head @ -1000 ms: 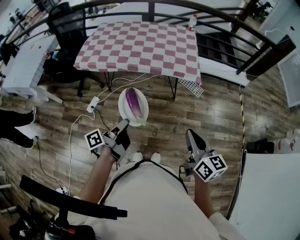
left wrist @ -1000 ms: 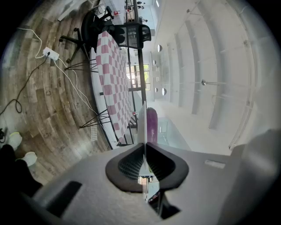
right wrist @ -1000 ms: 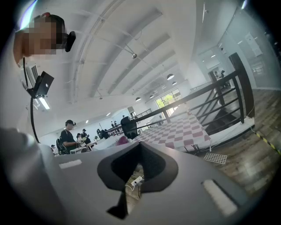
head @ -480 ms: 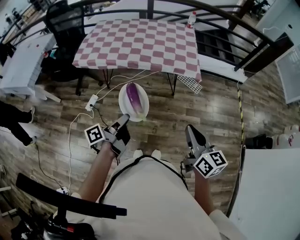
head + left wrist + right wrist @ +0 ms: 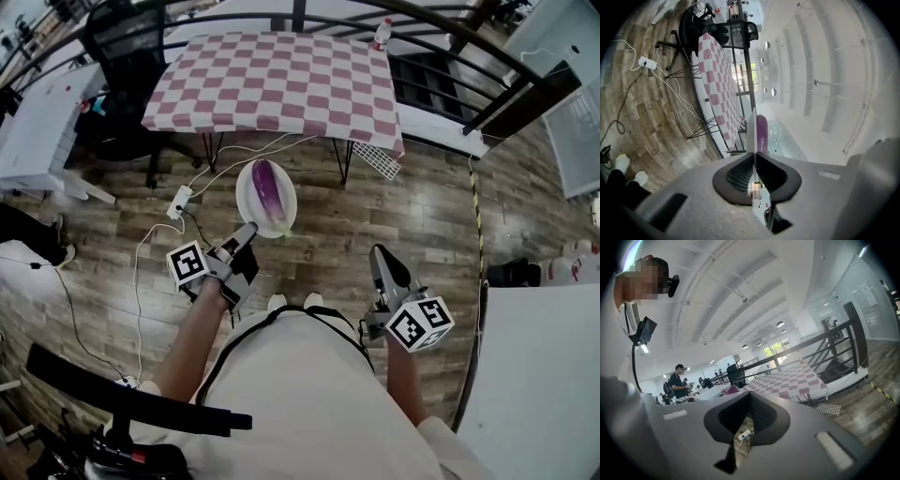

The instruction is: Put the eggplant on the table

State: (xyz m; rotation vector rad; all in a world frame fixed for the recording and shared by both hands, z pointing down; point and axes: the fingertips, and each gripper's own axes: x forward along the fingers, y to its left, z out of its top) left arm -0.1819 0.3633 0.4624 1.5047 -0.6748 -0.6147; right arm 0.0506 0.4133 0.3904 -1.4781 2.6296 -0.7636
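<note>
A purple eggplant lies on a white plate. My left gripper is shut on the plate's near rim and holds it above the wooden floor, short of the table with the red-and-white checked cloth. In the left gripper view the plate's edge runs between the closed jaws, with the eggplant on its right side and the table beyond. My right gripper is shut and holds nothing; it hangs to the right of the plate. In its own view the right gripper points at the table.
A black office chair stands left of the table, beside a white desk. A white power strip and cables lie on the floor. A black railing runs behind. A bottle stands at the table's far right corner.
Both grippers and the plate with the eggplant have drifted a little nearer to the table. The grip on the plate is unchanged.
</note>
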